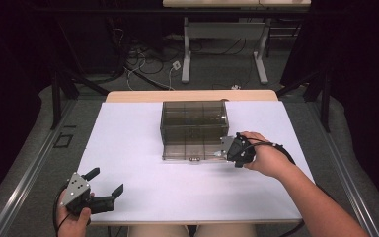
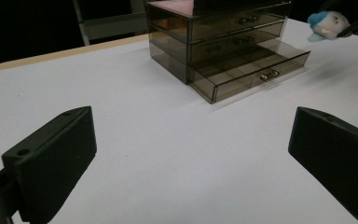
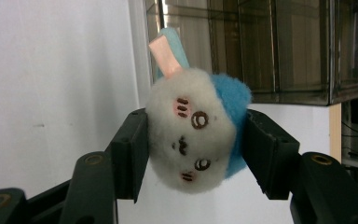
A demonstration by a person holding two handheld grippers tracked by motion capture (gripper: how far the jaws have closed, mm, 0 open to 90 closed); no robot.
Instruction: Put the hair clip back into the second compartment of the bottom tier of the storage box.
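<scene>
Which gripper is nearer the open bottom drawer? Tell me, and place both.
Right. The right gripper, shut on a plush toy, is at the open drawer's right front corner. The left gripper hovers open, well apart, near the table's front-left edge.

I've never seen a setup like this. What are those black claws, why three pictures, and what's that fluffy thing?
A person sits at a white table with a hand-held two-jaw gripper in each hand. One picture looks down from above; the other two come from cameras riding on each gripper. On the table stands a smoky clear drawer box, its bottom drawer pulled out. The right gripper is shut on a small plush toy, white and blue with a drawn face, beside the box. The left gripper rests open near the table's front edge, holding nothing.
</scene>
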